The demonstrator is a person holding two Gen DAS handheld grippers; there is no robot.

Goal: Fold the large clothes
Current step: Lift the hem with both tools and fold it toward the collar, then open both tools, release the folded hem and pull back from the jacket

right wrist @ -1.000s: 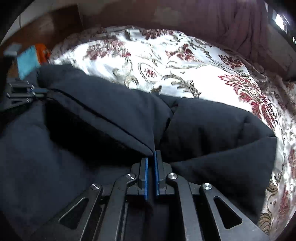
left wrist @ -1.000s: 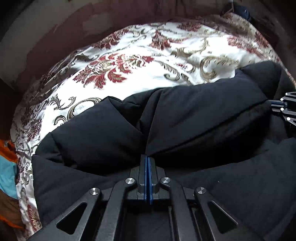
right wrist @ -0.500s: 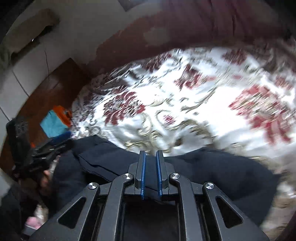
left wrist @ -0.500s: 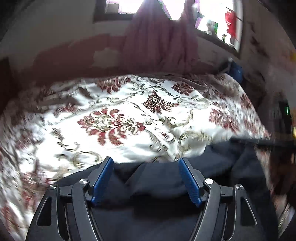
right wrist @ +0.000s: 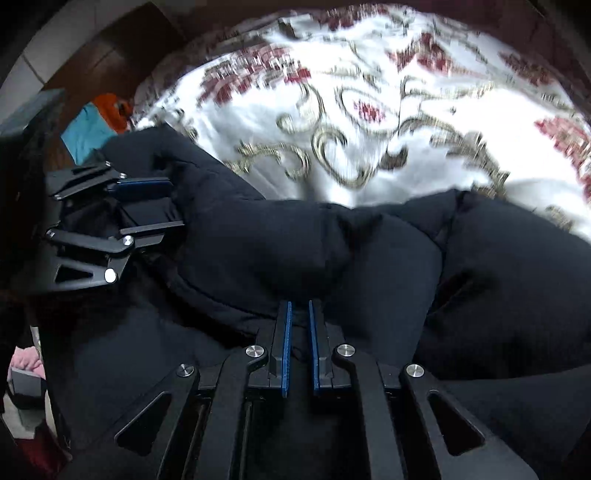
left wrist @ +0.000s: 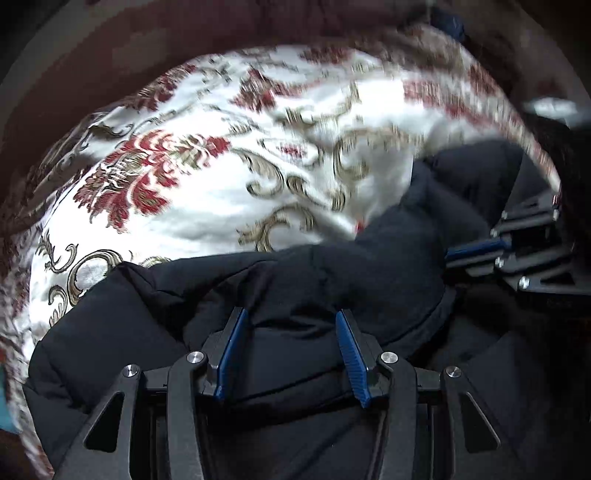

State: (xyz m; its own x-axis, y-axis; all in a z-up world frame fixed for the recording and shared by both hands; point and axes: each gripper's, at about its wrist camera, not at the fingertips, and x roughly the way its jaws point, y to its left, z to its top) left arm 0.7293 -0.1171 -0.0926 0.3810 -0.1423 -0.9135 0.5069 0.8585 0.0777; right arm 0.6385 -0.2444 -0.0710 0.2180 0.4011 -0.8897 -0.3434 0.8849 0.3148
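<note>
A black padded jacket (left wrist: 129, 332) lies bunched on a white bedspread (left wrist: 221, 184) with red and gold flowers. My left gripper (left wrist: 290, 315) points down at it. Its jaws are closing with a thick fold of the jacket between the blue pads (left wrist: 229, 350), which stand apart from each other. In the right wrist view the left gripper (right wrist: 173, 205) straddles the jacket's (right wrist: 480, 277) left end. My right gripper (right wrist: 299, 306) is shut on a thin fold at the jacket's near edge. The left wrist view shows the right gripper (left wrist: 448, 258) side-on at the jacket's right end.
The bedspread (right wrist: 369, 92) stretches beyond the jacket to a dark red wall (left wrist: 184, 29). Orange and teal cloth (right wrist: 96, 118) lies off the bed's left side near brown wood (right wrist: 110, 55). Something pink (right wrist: 26, 363) sits low at the left edge.
The left gripper let go of the jacket, opened wide while tilting up, then came back down over a fold with narrower jaws. The right gripper stayed shut, swung up and dropped back.
</note>
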